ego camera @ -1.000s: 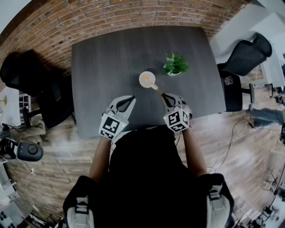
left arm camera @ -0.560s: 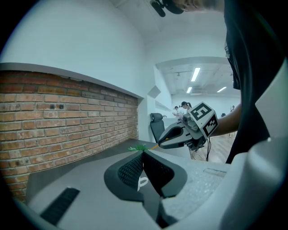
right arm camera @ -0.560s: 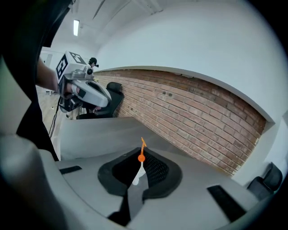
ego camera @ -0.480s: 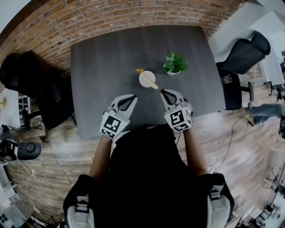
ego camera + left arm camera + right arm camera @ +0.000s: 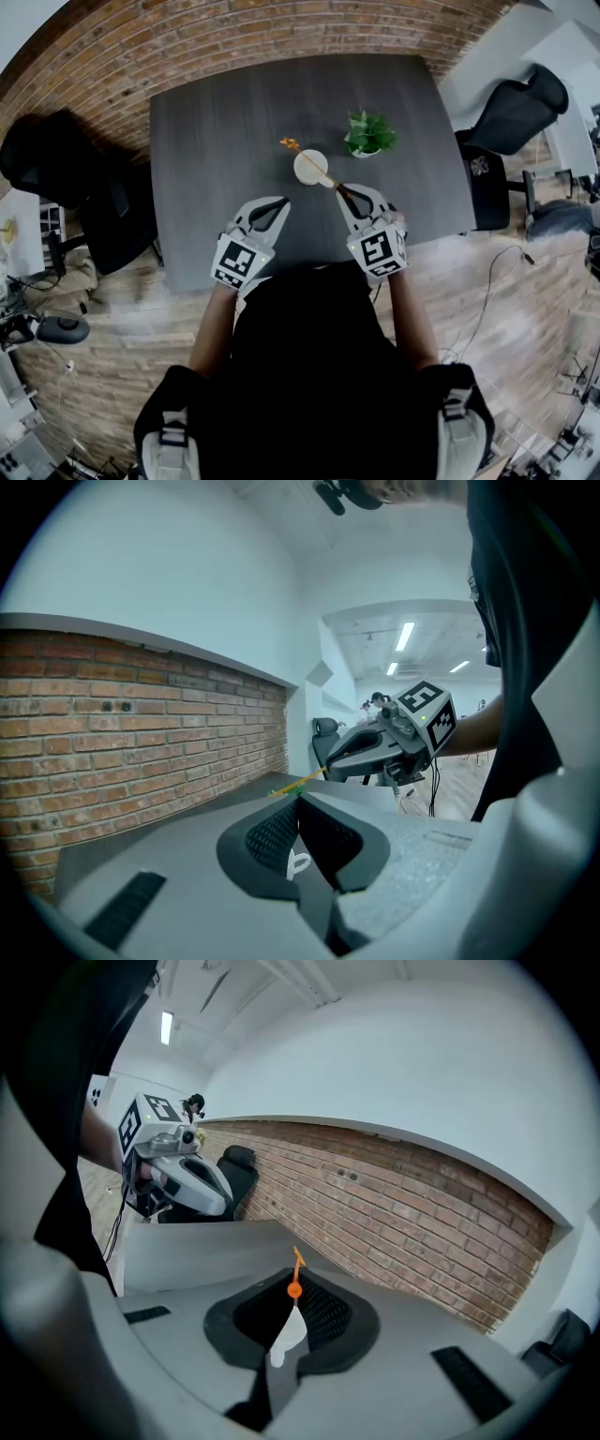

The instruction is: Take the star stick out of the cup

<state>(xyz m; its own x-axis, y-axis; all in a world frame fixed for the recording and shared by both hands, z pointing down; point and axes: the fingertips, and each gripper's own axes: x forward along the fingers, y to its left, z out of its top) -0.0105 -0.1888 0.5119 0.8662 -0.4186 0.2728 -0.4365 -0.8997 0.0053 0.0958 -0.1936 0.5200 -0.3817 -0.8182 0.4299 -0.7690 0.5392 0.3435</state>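
Right claw (image 5: 343, 194) is clamped on the near end of the stick (image 5: 324, 178), nothing else in the jaws. Left claw (image 5: 270, 212) has its jaws together and empty, hovering over the near edge of the table (image 5: 216, 141), well apart from the work.

Stick runs slanted from the right claw across the top of the cup (image 5: 296, 172), star end sticking out past the cup's far-left rim. Looks already lifted, but I can't tell from above whether it's fully clear of the rim.

Cup sits about mid-table, slightly toward the right edge. Plant (image 5: 368, 134) is just beside it on the right-far side, not touching.

For the step:
- pull up and back along the stick's own line, don't sweep sideways; the shaft crossing the rim could tip the cup
- keep the grip firm, the stick is thin and held at its end, so it can pivot
- stay away from the plant
- left claw is free to steady the cup if it rocks

Count: 1 stick, 1 cup, 1 plant, 1 table, 2 claws.
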